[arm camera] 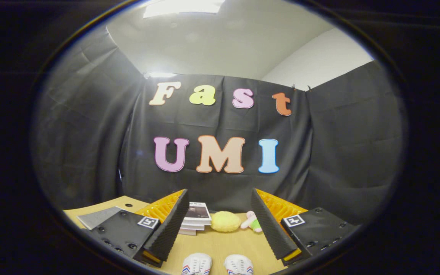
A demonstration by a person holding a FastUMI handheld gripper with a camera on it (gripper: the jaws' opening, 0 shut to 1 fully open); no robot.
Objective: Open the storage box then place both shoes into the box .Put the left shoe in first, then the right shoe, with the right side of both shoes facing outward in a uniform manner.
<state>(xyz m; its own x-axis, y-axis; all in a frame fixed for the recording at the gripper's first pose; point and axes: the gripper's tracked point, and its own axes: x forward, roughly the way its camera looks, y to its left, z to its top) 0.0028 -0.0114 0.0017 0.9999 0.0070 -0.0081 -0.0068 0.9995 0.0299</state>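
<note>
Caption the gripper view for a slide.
Open hand-held gripper hovers over a wooden table, two white shoes between its fingers, books beyond.

Two white shoes, the left-hand shoe (196, 264) and the right-hand shoe (238, 264), sit side by side on the desk (224, 244), toes pointing away, between my claw's (220, 225) spread fingers, untouched.

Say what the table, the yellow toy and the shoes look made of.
Table: pale wood-look top, probably laminate, smooth and matte. Yellow toy: likely plush, soft rounded shape. Shoes: white fabric or synthetic, with laces; hard to tell. Gripper open above the table, holding nothing.
</note>
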